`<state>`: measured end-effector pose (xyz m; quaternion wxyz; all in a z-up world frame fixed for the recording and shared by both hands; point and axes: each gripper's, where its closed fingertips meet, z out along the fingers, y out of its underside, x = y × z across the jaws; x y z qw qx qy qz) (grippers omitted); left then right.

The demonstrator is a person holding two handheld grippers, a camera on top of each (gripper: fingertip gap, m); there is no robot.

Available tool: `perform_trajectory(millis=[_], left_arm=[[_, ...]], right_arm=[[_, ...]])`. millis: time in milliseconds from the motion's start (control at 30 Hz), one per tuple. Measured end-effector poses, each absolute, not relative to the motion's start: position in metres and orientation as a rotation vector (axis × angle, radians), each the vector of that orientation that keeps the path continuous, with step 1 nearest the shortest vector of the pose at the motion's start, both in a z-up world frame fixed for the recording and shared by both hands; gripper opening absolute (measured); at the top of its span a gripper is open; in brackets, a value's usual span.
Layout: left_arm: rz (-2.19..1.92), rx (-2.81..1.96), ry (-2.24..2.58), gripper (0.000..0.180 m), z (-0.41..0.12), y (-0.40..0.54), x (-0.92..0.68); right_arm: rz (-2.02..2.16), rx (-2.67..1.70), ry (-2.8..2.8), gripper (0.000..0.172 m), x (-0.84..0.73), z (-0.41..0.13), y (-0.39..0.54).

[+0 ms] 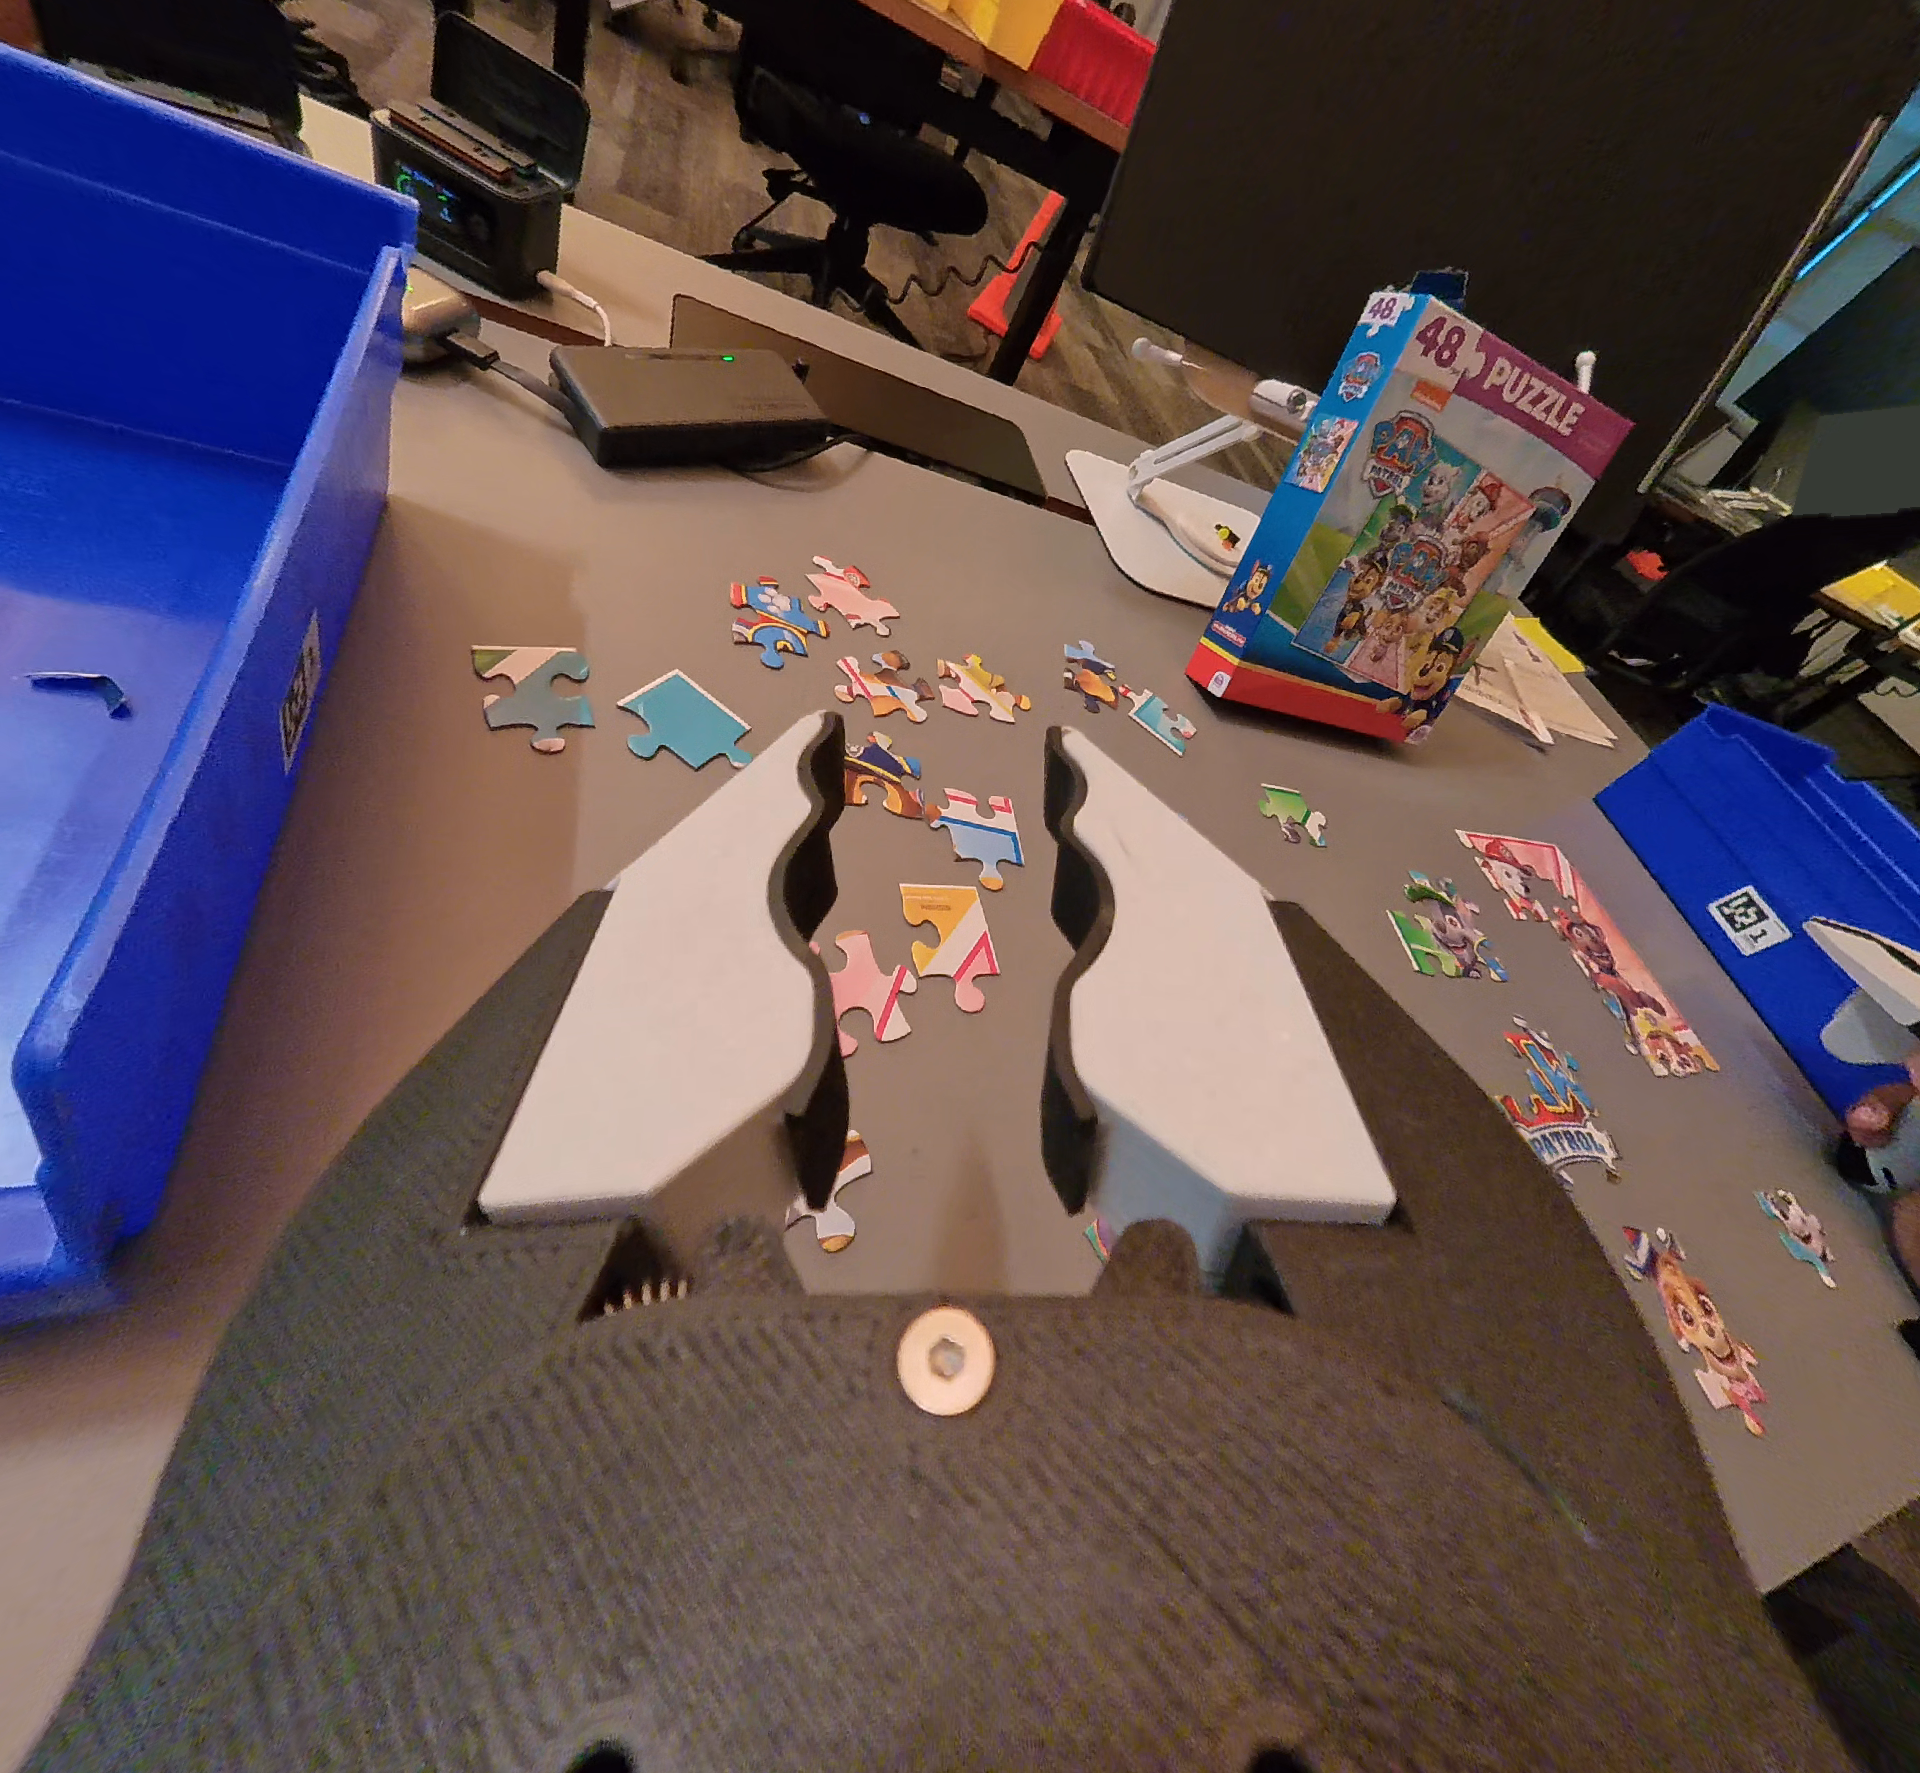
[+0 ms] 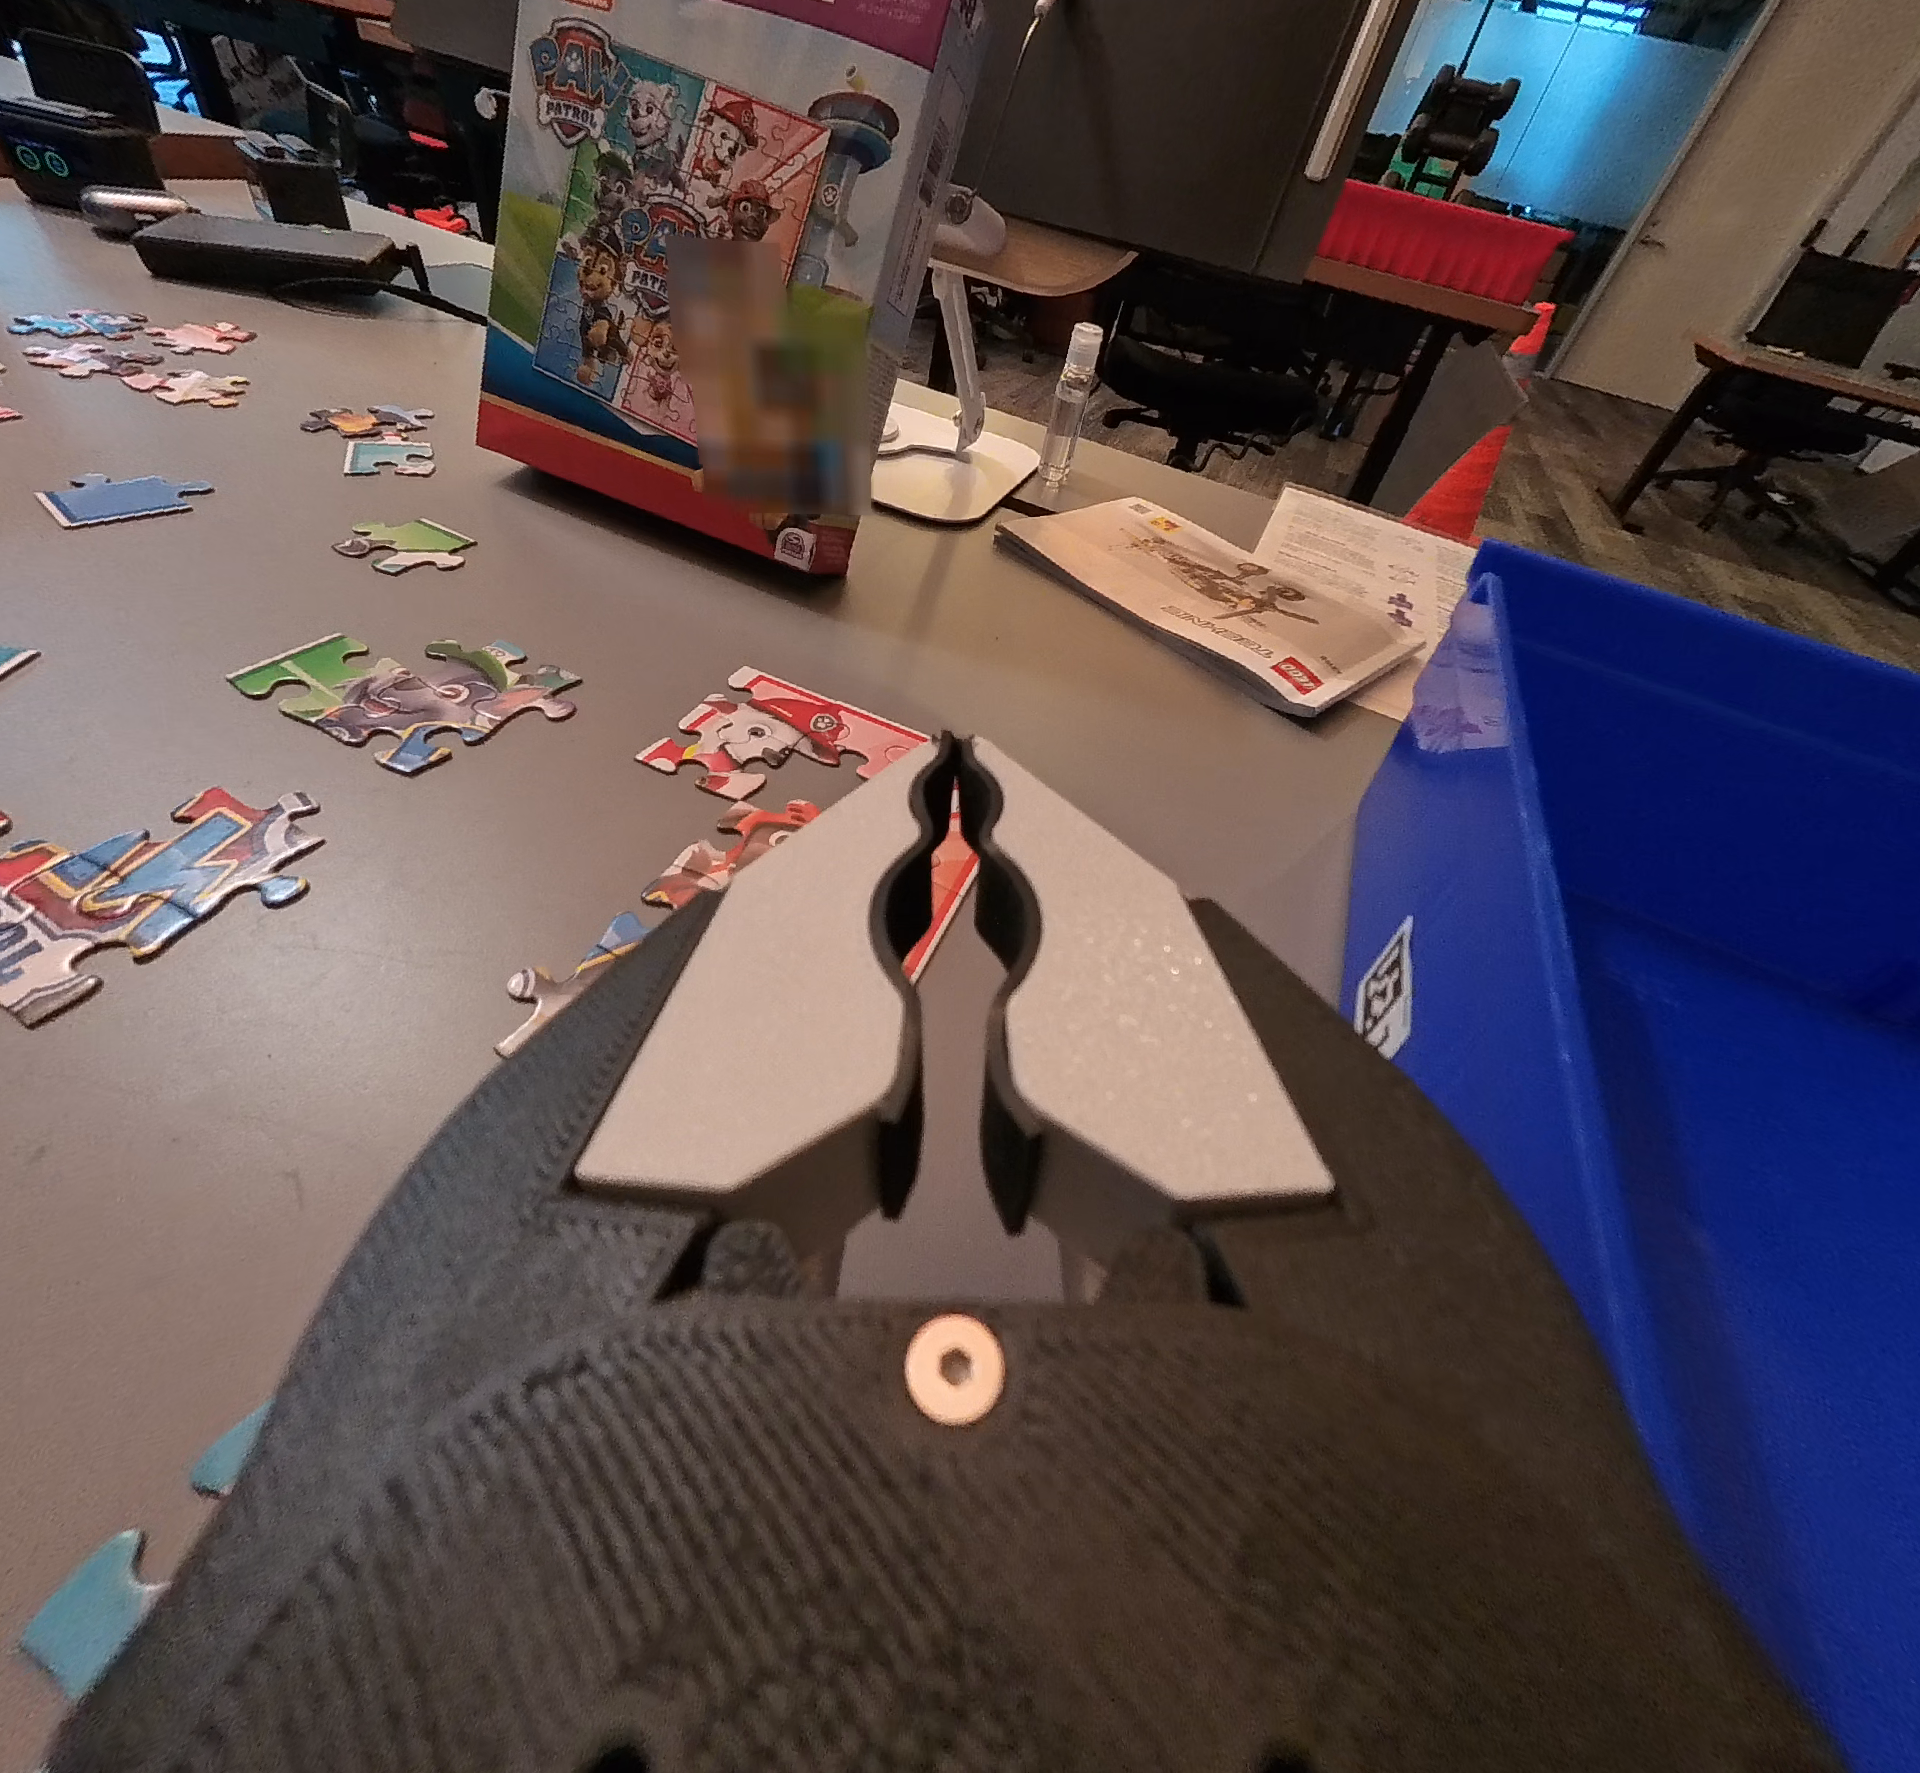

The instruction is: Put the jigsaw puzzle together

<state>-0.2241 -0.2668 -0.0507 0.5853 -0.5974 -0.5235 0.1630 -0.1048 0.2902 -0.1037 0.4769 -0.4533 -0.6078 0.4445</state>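
Our left gripper hangs spread above loose puzzle pieces on the near table; our right gripper is pressed together, bare. The pieces look thin, light, bendable; edges seem the best hold.

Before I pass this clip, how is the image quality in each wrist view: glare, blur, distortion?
Left wrist view: strong wide-angle bending, so the puzzle box leans; dim warm light, a pale sheen on the table near the blue bin; the far room is soft. Right wrist view: loose puzzle pieces are sharp, the gripper body is slightly blurred, and there is a mosaic patch over the box front.
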Motion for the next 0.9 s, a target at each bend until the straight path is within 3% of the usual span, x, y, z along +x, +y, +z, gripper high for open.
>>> perform_trajectory(millis=[433,800,900], left_arm=[[0.432,-1.469,-1.263,0.035,-0.063,-0.268,-0.227],[0.523,-1.549,-1.321,0.022,-0.077,-0.275,-0.231],[0.551,-1.525,-1.308,0.012,-0.071,-0.277,-0.231]], right_arm=[[1.081,-1.114,-1.488,0.0,-0.105,-0.105,0.291],[1.071,-1.118,-1.49,0.0,-0.106,-0.106,0.291],[1.068,-1.119,-1.491,0.0,-0.106,-0.106,0.291]])
